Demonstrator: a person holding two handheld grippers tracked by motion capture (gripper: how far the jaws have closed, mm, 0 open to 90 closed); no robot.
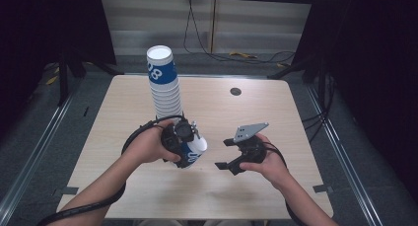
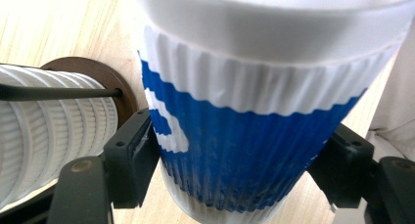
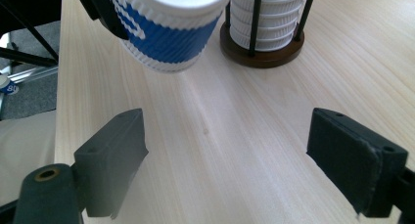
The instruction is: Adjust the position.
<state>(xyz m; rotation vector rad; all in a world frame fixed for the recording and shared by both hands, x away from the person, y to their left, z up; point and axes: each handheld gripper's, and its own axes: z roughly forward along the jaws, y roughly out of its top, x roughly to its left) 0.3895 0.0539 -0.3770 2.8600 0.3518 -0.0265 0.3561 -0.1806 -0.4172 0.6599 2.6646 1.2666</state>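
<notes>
1. High view: left gripper (image 1: pixel 190 148) is clamped on a single blue-and-white ribbed cup (image 1: pixel 195 150), held tilted just above the table (image 1: pixel 123 137), near the front of the tall cup stack (image 1: pixel 164 85). Cup looks pulled away from the stack, likely 1 unit being separated or about to go back on. Right gripper (image 1: pixel 227 154) sits to the right, jaws spread wide with nothing between them, probably waiting to take the cup or help.
2. Left gripper view: both jaws press the blue band of the cup (image 2: pixel 254 136) from opposite sides, which the high view hides under the hand. Also shows the stack (image 2: pixel 54 131) sits in a holder with a dark round base (image 2: pixel 100 75) and thin black rods.
3. Right gripper view: jaws wide apart over bare table (image 3: pixel 230 150), pointed toward the cup (image 3: pixel 166 31) and the holder base (image 3: pixel 262 55), well short of both. Confirms the cup hangs off the table surface, close beside the holder.
</notes>
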